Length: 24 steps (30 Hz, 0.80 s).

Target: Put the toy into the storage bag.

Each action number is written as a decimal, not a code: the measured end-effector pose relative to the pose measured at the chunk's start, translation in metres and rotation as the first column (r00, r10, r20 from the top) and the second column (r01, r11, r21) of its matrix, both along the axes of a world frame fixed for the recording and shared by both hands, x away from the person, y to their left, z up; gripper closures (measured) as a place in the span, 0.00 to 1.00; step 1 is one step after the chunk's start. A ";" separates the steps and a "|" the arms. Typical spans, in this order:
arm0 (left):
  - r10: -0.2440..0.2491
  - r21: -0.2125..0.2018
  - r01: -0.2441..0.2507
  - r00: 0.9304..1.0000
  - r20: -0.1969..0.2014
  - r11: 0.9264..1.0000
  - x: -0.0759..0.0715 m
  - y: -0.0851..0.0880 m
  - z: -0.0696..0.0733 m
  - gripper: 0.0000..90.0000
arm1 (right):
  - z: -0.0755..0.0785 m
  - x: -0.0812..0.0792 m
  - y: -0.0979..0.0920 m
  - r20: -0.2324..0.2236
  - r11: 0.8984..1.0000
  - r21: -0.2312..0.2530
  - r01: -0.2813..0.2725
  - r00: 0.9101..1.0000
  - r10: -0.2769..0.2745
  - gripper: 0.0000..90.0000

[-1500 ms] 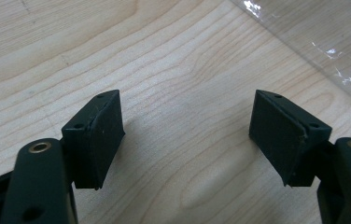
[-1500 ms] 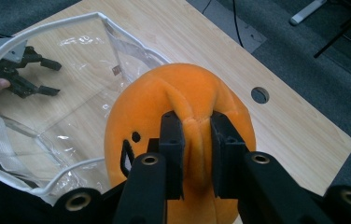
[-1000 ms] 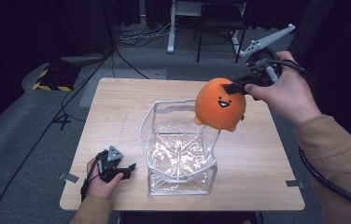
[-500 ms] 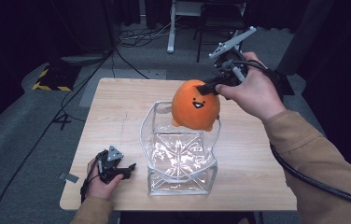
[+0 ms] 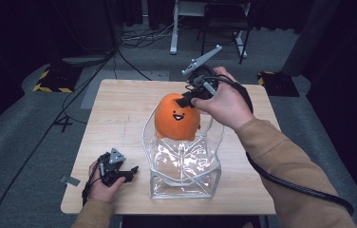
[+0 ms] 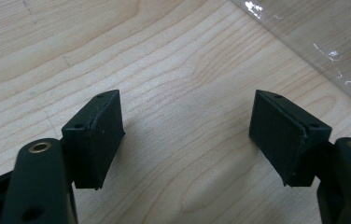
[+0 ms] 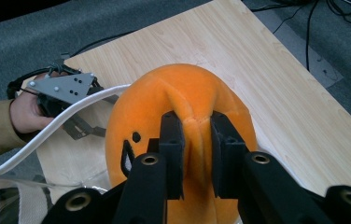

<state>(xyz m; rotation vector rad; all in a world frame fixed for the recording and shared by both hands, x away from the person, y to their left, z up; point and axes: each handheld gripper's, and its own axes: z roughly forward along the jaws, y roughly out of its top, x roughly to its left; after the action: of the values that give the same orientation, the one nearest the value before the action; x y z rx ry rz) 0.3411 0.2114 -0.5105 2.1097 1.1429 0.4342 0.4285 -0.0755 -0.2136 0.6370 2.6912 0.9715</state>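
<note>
Orange plush is bunching between the jaws of the right gripper (image 5: pixel 186 98), which is clenching a fold at the top of the soft toy (image 5: pixel 177 117) and holding it over the far rim of the clear plastic bag (image 5: pixel 185 167). In the right gripper view the two black pads are pinching a ridge of the toy's fabric (image 7: pixel 187 112), and the toy's small black face is turning toward the near side of the table (image 5: pixel 119 109). The toy's lower part is sitting just inside the bag's open mouth, with the white-edged rim (image 7: pixel 47 128) curving around it. The bag is standing upright near the middle of the wooden table, toward the near edge.

The left gripper (image 5: pixel 119 172) is resting on the table near the near left corner, just left of the bag. Its jaws are standing released and wide apart, with bare wood (image 6: pixel 187 121) between the pads and the bag's clear wall (image 6: pixel 323 42) showing at the far right of the left gripper view.
</note>
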 end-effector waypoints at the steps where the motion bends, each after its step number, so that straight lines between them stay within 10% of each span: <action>1: 0.000 0.000 0.000 1.000 0.000 1.000 0.000 0.000 0.000 0.29 | -0.003 0.001 0.002 -0.001 1.000 -0.002 -0.003 1.000 0.003 0.86; 24: -0.001 0.001 0.001 1.000 -0.001 1.000 0.000 0.000 0.000 0.29 | -0.061 0.013 0.028 -0.039 0.997 -0.083 -0.006 0.999 0.003 0.86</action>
<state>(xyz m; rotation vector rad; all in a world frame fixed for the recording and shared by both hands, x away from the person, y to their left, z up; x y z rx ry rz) 0.3411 0.2115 -0.5104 2.1115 1.1425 0.4329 0.4419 -0.0474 -0.2744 0.6396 2.7514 0.8512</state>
